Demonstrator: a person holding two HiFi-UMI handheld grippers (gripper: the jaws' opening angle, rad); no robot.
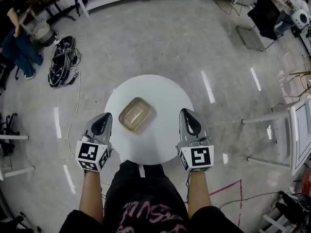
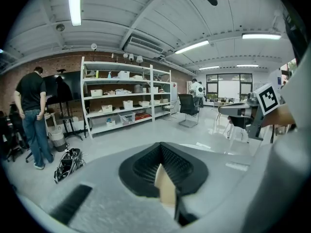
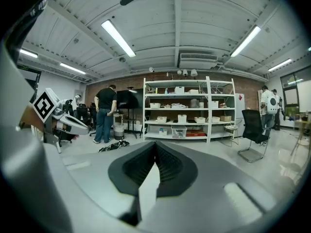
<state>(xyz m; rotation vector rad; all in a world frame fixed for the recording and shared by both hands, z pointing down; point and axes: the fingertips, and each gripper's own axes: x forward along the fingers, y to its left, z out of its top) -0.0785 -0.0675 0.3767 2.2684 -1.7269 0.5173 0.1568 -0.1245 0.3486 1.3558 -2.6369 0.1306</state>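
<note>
Polished grey floor [image 1: 160, 42] surrounded a round white table [image 1: 165, 142], with a shallow tan tray [image 1: 135, 113] lying near its middle. The left gripper [image 1: 101, 124] hovered over the table's left edge and the right gripper [image 1: 189, 125] over its right edge, both near the tray but apart from it. Each had its jaws pressed together, with nothing between them

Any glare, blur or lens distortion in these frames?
Head view: fisheye bowing at the edges, bright light streaks glaring on the floor. Left gripper view: left gripper close and soft, shelving sharper but curved. Right gripper view: same, right gripper blurred, dark corners.
</note>
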